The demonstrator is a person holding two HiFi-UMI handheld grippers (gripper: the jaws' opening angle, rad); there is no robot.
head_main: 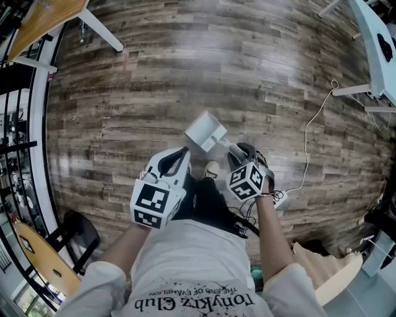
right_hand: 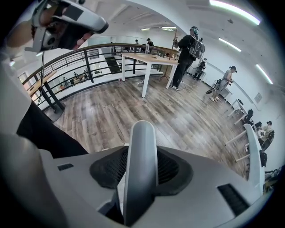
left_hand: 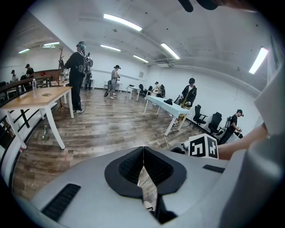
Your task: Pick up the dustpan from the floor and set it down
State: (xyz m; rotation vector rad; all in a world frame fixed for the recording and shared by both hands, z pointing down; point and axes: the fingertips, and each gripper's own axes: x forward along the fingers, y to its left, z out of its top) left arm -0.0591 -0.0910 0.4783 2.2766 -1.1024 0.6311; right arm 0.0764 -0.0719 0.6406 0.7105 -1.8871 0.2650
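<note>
The plank floor [head_main: 185,74] filled most of the head view, with one table [head_main: 43,18] at the upper left and another at the upper right. The person [head_main: 198,266] stood at bottom centre with a tool in each hand. The left gripper [left_hand: 143,153], lower left of centre, was clenched on nothing, its pads meeting at the tips. The right gripper [head_main: 240,153] sat just right of centre. The dustpan [head_main: 206,131], white, lay just above both at mid-frame, mouth toward the upper left; I couldn't tell for sure whether it rested on the floor. Its handle [right_hand: 140,147] ran between the right gripper's jaws — they stood apart, and no pad seemed to press on it. To my eye the pick-up was done and the setting-down was nearly over — what remained was drawing the right gripper clear of the handle.
</note>
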